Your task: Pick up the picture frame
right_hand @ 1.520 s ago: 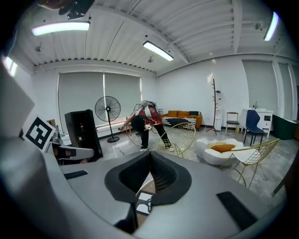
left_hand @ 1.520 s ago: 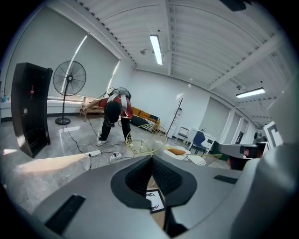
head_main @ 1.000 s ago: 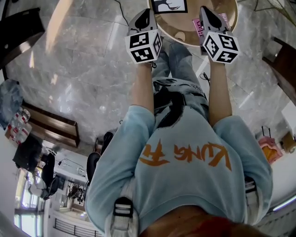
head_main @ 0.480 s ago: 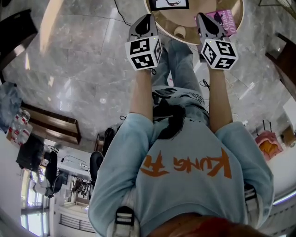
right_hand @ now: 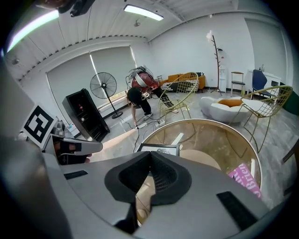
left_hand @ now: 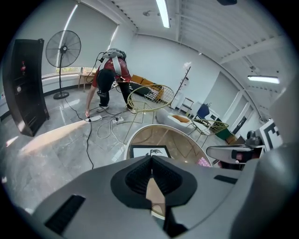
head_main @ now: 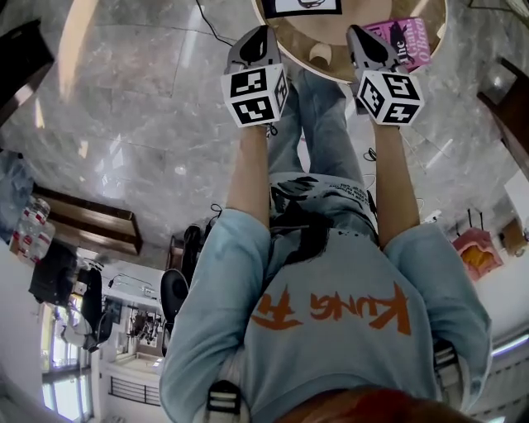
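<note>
Round glass table [head_main: 340,25] on grey marble floor; picture frame [head_main: 302,7] flat on it, pink book [head_main: 407,41] beside. Left gripper [head_main: 264,35], right gripper [head_main: 359,35]: jaws together, empty, at near rim.

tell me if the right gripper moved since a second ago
Yes. Against the round table, the right gripper has drawn back toward the near rim. The pink book, which it mostly covered before, now shows beside it.

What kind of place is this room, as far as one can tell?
Probably an office lounge or studio: a round glass table, a gold wire chair, an orange sofa and a standing fan on a polished stone floor.
</note>
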